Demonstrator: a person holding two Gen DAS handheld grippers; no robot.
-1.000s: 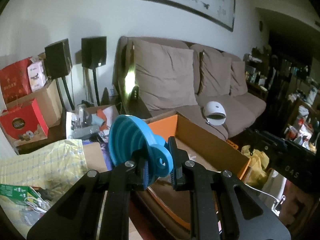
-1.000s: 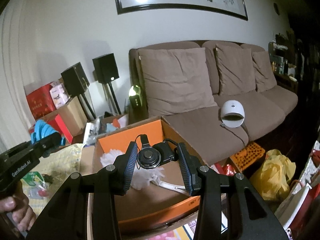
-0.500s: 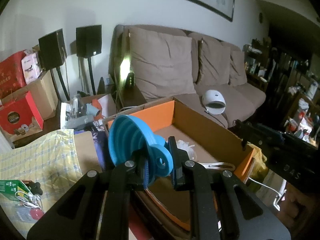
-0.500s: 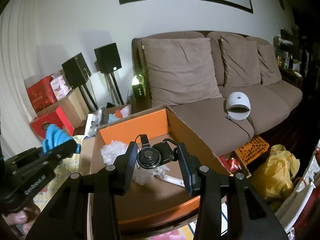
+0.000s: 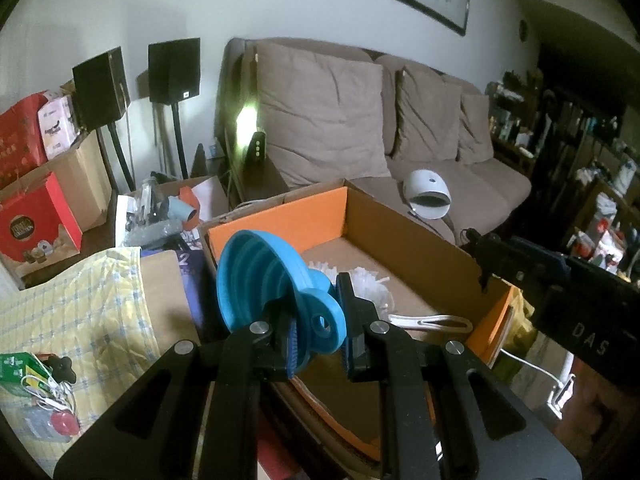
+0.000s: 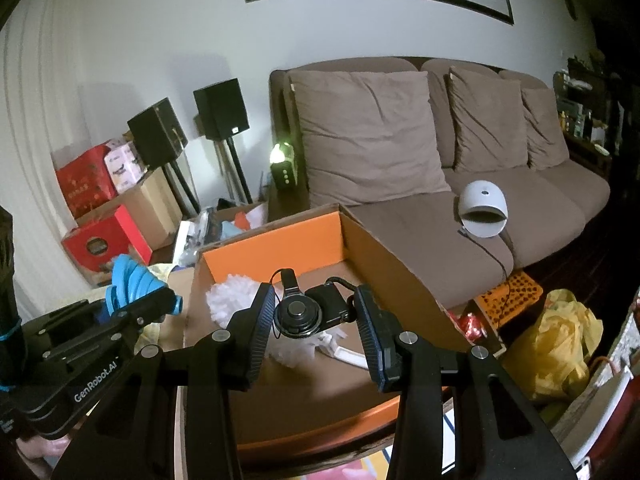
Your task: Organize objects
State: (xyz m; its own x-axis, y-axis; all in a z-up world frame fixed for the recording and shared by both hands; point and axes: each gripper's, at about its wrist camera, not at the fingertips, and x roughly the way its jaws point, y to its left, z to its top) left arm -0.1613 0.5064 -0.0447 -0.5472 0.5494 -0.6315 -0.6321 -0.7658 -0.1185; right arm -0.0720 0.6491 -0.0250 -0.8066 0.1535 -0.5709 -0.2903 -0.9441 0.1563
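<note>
The left gripper (image 5: 320,332) is nearly closed, its pads clamped on the tab of a blue collapsible funnel (image 5: 264,276) whose wide mouth flares toward ten o'clock from the fingertips, above the near left corner of the open cardboard box (image 5: 432,248) with orange inner walls. The right gripper (image 6: 316,320) stands partly open, gripping a small black camera (image 6: 308,310) by its sides, lens cap facing the wrist, with its strap looping toward twelve o'clock. The camera hangs over the box interior, where a white fluffy duster (image 6: 232,296) lies at ten o'clock from those fingertips.
</note>
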